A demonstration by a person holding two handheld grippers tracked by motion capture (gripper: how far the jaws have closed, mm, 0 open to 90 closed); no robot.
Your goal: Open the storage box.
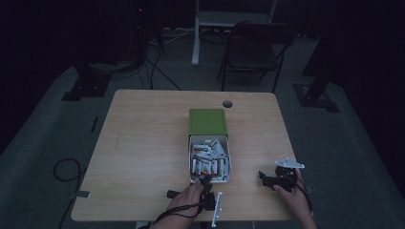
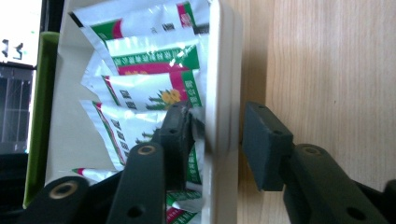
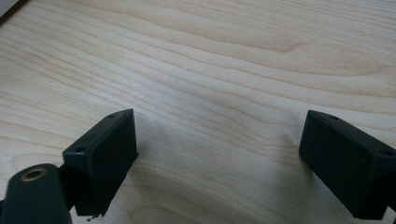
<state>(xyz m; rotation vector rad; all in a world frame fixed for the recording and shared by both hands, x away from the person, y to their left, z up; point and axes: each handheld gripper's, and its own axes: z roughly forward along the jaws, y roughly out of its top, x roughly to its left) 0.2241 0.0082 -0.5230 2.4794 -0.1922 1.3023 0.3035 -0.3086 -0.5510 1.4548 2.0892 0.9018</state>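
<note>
1. Landmark: the white tray [image 1: 228, 160] lies at the centre of the wooden table [image 1: 143, 143], partly drawn out of a green sleeve [image 1: 207, 121]. All positions below are given relative to this tray.
2. Left of the tray: bare tabletop. The room is dim in the high view, so fine detail there is hard to read.
3. At the tray's near wall: the left gripper [image 1: 206, 182], held in the left hand [image 1: 184, 200], straddles the rim. In the left gripper view, one jaw sits inside the tray against the sachets [image 2: 149, 93] and the other stands outside, with a visible gap to the tray wall [image 2: 219, 70]. The jaws are slightly apart and do not clamp the wall.
4. Inside the tray: white sachets with green and red print lie overlapped. Their printed text is too small to read, and the lower ones are covered by the inner jaw.
5. Right of the tray, well apart: the right gripper [image 1: 272, 179], in the right hand [image 1: 296, 195], sits low over the table. In the right gripper view its jaws stand wide apart over bare wood, with nothing between them.
</note>
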